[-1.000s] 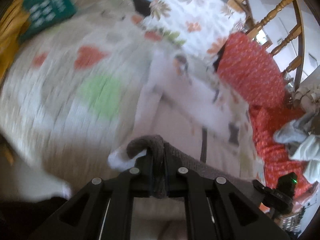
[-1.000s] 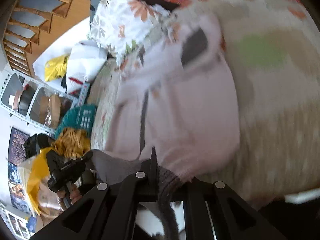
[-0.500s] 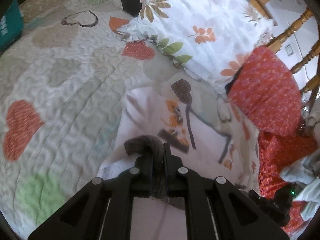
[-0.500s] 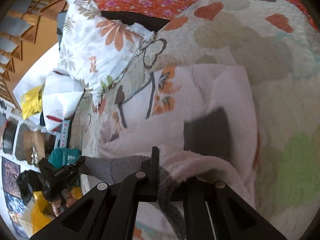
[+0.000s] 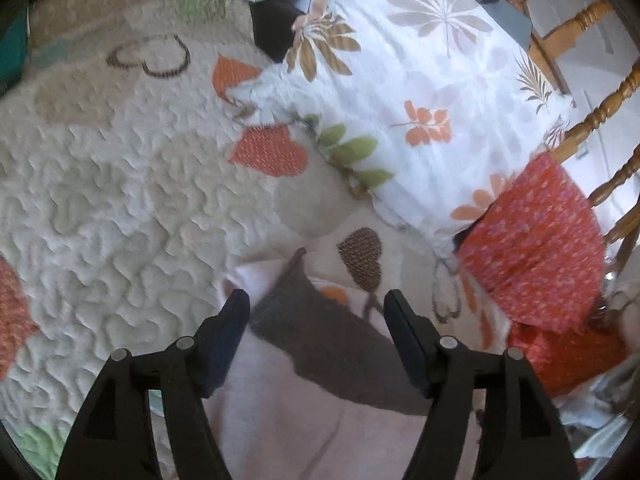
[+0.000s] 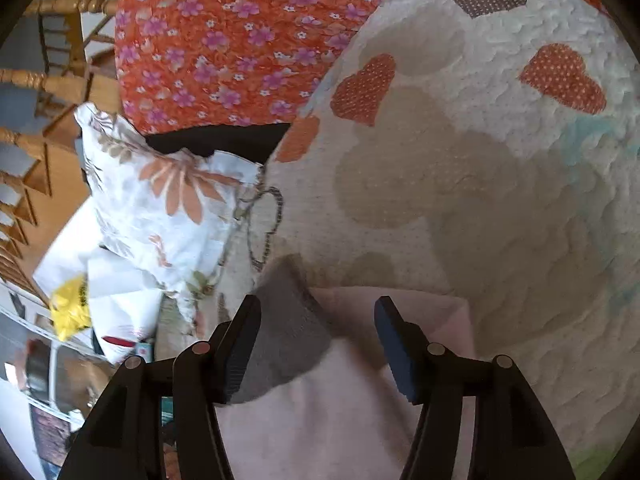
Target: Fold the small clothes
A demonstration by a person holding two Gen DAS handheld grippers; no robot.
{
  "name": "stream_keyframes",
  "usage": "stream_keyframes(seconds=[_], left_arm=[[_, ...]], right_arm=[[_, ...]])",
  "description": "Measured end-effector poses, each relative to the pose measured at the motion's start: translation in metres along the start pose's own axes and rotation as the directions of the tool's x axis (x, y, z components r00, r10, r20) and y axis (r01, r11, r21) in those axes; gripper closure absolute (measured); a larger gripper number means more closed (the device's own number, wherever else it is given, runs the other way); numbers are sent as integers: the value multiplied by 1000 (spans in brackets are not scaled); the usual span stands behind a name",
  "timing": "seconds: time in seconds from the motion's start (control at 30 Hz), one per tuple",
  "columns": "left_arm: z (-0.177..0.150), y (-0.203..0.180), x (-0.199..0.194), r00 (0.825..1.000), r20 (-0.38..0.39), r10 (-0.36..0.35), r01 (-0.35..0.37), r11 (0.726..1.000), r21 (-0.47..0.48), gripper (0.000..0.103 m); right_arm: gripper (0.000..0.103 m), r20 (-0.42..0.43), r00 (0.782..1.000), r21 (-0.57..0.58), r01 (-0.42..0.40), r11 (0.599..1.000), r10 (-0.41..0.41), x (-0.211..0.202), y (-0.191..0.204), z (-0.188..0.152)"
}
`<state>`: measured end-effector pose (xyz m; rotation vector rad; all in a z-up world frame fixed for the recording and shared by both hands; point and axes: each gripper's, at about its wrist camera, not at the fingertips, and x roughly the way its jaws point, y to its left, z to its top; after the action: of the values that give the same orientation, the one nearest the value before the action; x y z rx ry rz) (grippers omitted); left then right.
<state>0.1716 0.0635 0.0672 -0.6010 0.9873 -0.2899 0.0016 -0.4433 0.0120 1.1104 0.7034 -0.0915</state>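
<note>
The left gripper (image 5: 316, 312) and right gripper (image 6: 318, 318) have just opened; jaws spread, pinching nothing. The pale pink garment (image 5: 304, 432) lies on the quilted bed (image 5: 100, 184), its grey cuff (image 5: 332, 344), apparently ribbed, between the jaws, beside the floral pillow (image 5: 420, 92).

Both grippers, clamped on the grey cuff of the pale pink garment (image 5: 304, 432) half a second earlier, have just opened: the left gripper (image 5: 316, 308) and right gripper (image 6: 316, 312) now stand wide, the grey cuff (image 5: 332, 340) lying loose on the quilt (image 5: 120, 208).
</note>
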Motion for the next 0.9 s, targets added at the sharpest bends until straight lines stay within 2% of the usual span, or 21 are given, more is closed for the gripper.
stream_keyframes(seconds=[0.13,0.23,0.43,0.47,0.53,0.57,0.6,0.7,0.83,0.9], left_arm=[[-5,-1,-3,997,-9,75,-74,995,64,34],[-11,1,-5,991,-19,134,-131,985,109,34],[-22,11,-14,978,-21,207,-199,960,198,34],[-24,12,-15,976,-19,216,-208,956,207,34],[-27,14,-18,972,-19,234,-224,949,223,34],[-29,15,-20,971,-20,239,-228,946,231,34],[-31,15,-22,969,-22,246,-233,942,243,34],[-39,12,-26,962,-18,271,-255,923,288,34],[-54,9,-31,959,-29,283,-255,900,353,34],[-62,10,-30,958,-59,280,-240,898,370,31]], right_arm=[[38,0,1000,-49,24,999,-24,-4,10,-3],[38,7,996,-155,86,984,-86,-6,27,-10],[39,11,967,-369,242,897,-256,2,46,-31],[43,10,957,-391,269,880,-289,5,46,-34],[68,-3,938,-418,313,853,-345,11,42,-41],[87,-21,929,-427,326,844,-369,14,39,-44],[95,-37,922,-432,334,838,-386,16,36,-47],[97,-29,924,-427,334,840,-382,5,32,-48],[98,46,931,-423,348,837,-363,-30,38,-42],[98,76,921,-418,377,827,-382,-44,35,-38]])
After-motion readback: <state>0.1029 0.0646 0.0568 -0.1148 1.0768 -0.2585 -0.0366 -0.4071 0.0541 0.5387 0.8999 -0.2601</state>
